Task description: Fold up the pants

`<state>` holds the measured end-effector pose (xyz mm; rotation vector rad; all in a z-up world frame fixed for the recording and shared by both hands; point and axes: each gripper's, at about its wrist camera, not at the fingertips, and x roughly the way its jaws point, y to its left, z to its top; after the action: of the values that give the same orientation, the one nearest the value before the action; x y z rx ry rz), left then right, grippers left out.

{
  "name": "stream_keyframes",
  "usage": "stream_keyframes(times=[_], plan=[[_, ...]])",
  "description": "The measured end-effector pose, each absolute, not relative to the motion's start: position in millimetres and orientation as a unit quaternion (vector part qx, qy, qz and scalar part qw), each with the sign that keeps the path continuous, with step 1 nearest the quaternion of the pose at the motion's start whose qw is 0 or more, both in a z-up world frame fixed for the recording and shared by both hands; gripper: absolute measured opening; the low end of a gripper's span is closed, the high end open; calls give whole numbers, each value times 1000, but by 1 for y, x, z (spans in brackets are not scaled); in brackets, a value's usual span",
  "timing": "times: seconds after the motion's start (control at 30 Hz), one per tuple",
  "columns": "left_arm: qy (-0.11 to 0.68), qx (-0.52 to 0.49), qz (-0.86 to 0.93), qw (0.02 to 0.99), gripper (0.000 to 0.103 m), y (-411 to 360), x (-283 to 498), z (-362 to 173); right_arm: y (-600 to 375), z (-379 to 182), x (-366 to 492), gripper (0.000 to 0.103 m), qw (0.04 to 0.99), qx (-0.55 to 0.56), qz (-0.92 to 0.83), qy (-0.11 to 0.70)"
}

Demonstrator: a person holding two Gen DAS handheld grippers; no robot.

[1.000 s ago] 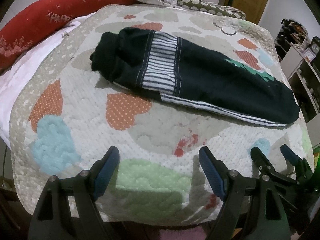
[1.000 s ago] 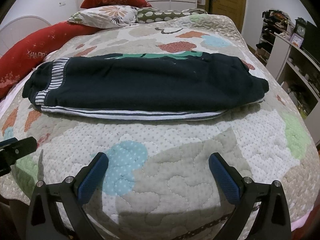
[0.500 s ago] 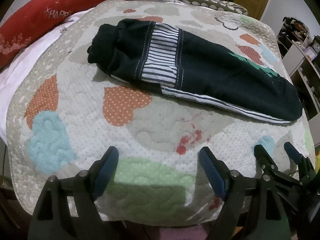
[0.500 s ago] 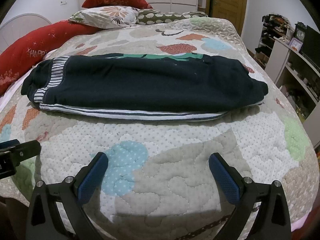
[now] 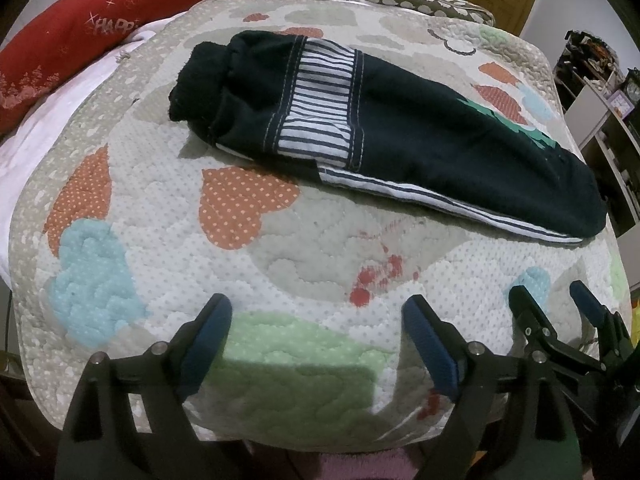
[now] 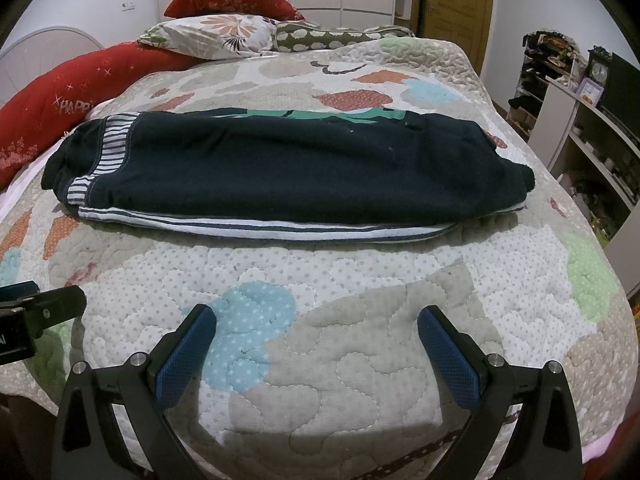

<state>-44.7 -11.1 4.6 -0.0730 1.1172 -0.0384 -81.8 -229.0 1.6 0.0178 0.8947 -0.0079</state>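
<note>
Dark navy pants [image 5: 420, 136] [image 6: 288, 172] with striped white panels and a green print lie folded lengthwise across the quilted bedspread [image 5: 280, 264] [image 6: 360, 300]. My left gripper [image 5: 316, 320] hovers over the near edge of the bed, well short of the pants, its jaws opening with nothing between the blue pads. The right gripper [image 6: 316, 328] also stands open and empty near the bed's front edge, apart from the pants. In the left wrist view the right gripper [image 5: 556, 300] shows at the lower right; in the right wrist view the left gripper's tip [image 6: 44, 304] shows at the left edge.
Red bolster [image 6: 68, 92] lies along the left side of the bed. Pillows [image 6: 216, 36] sit at the head. White shelves with clutter [image 6: 592, 120] stand to the right of the bed. A wooden door [image 6: 460, 0] is at the back.
The left gripper's jaws have spread slightly wider. The pants lie as before and neither hand has shifted noticeably.
</note>
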Motion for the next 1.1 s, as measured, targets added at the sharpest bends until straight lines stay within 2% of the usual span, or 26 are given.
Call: stream_keyframes(times=[1.1], plan=[[534,-26,-18,845,94,-18,-44,-2,-228,2,-82,103,901,9,-2,433]])
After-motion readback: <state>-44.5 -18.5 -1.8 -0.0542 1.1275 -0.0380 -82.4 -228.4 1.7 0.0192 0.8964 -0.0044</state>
